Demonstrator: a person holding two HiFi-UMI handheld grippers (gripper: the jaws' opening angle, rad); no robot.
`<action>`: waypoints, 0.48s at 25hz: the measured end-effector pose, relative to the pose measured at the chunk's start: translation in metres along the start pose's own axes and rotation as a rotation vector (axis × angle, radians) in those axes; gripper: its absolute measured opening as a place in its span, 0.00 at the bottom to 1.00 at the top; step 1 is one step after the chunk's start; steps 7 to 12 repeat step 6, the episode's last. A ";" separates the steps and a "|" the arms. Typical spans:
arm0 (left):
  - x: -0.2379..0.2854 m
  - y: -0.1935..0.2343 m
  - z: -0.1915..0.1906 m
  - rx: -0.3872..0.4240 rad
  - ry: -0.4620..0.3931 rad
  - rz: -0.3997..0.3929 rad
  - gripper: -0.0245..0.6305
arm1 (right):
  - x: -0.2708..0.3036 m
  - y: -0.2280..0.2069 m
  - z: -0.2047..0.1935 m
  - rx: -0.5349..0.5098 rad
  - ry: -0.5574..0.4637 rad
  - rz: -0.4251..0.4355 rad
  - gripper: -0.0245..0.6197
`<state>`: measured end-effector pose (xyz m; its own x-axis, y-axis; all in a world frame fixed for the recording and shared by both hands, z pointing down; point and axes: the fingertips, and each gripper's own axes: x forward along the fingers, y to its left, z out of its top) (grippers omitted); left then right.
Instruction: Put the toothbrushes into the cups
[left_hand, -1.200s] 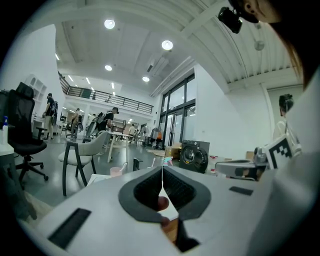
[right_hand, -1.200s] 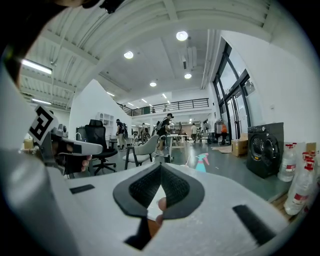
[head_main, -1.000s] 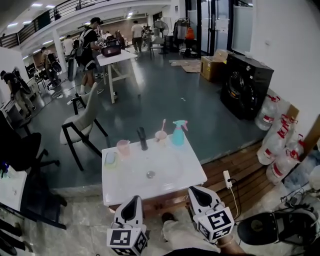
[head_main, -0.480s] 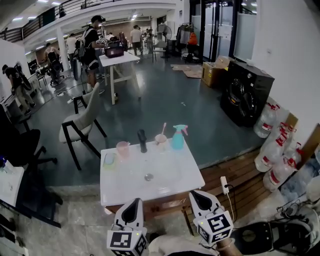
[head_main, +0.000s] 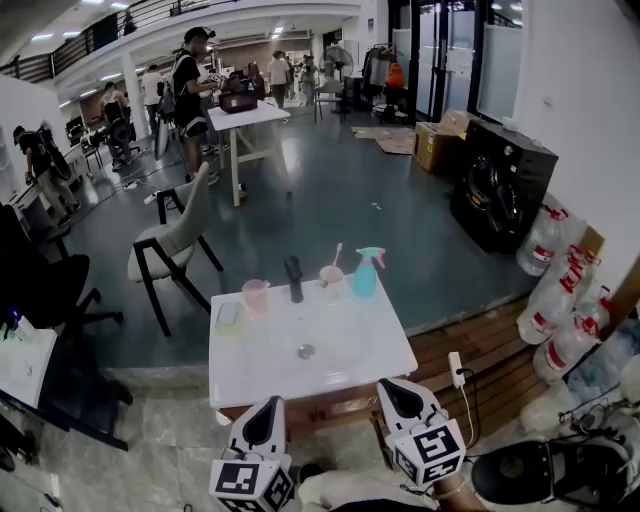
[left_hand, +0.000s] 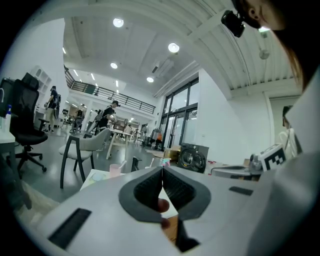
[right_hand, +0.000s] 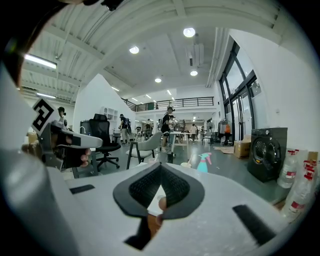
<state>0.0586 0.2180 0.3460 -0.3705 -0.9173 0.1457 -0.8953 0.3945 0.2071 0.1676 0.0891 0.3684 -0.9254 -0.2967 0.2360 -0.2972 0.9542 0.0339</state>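
Left tool (left_hand: 161, 169) and right tool (right_hand: 160, 166) clenched, empty.
Both hang at 6 o'clock of the bench (head_main: 368, 348); at its far edge, 12 o'clock, a toothbrush (head_main: 337, 255) stands in a cup (head_main: 330, 278); pink cup (head_main: 255, 296) at 11 o'clock.

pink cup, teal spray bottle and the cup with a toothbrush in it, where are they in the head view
pink cup (head_main: 255, 295): head view, on the cup's side wall.
teal spray bottle (head_main: 365, 283): head view, on the bottle's body, below the trigger.
cup with a toothbrush (head_main: 331, 277): head view, on the cup's wall below the rim.
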 end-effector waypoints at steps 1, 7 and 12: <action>-0.001 0.000 0.000 -0.001 0.002 -0.002 0.04 | 0.000 0.002 0.002 -0.003 0.002 0.000 0.04; -0.004 -0.006 0.004 0.013 0.010 -0.005 0.04 | -0.002 0.005 0.004 0.003 -0.015 0.008 0.04; -0.004 -0.006 0.004 0.013 0.010 -0.005 0.04 | -0.002 0.005 0.004 0.003 -0.015 0.008 0.04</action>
